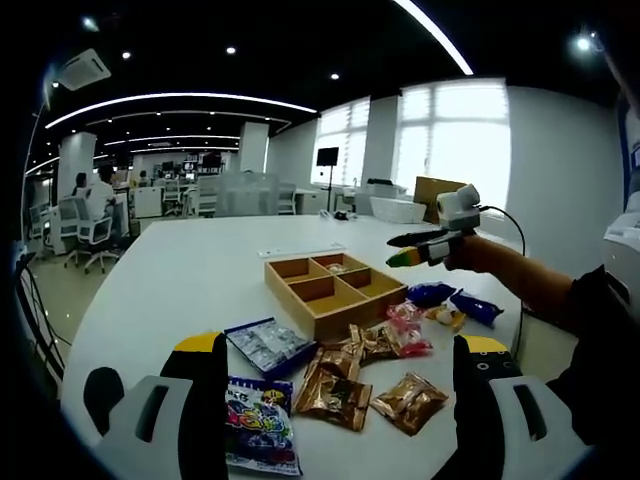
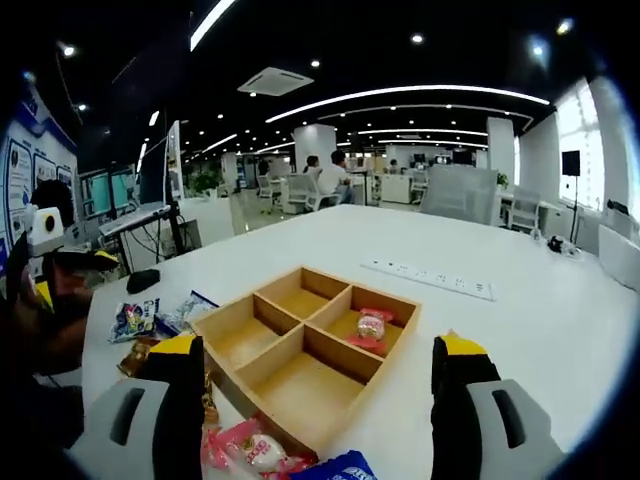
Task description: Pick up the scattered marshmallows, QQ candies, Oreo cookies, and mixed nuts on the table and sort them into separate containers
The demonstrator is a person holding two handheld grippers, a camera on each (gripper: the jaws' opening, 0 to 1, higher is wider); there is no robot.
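Right under the left hand-held gripper (image 1: pixel 340 375), jaws spread wide and holding nothing, lies the scattered snack pile on the white table (image 1: pixel 180 280). Between its jaws sit brown foil packets (image 1: pixel 334 392), another brown one (image 1: pixel 409 400) toward the right jaw, and a dark colourful candy bag (image 1: pixel 259 425) lies just beside the left jaw. A little further out there's a blue-edged silvery packet (image 1: pixel 267 344), then pink-wrapped sweets (image 1: pixel 406 330) touching the tray's near corner, and blue packets (image 1: pixel 455 300) off to the right. So the left hand-held gripper looks the nearer one to most of the pile; the brown packets lie straight ahead of it, flat on the table, long axes running roughly across its view.

Now the right hand-held gripper (image 2: pixel 318 385): also wide open, empty, and hovering right at the wooden tray (image 2: pixel 300 350), which lies straight ahead between its jaws. Pink-wrapped sweets (image 2: pixel 250 452) sit at the near edge, a blue packet (image 2: pixel 345 468) beside them.

The tray has four compartments. One on the right side of the right gripper view holds a single red-wrapped sweet (image 2: pixel 371 326); the other three look bare. From the left gripper view, that same item shows in a far compartment.

Further off, a power strip (image 2: pixel 430 278) lies on the table, and office chairs and people sit well beyond.
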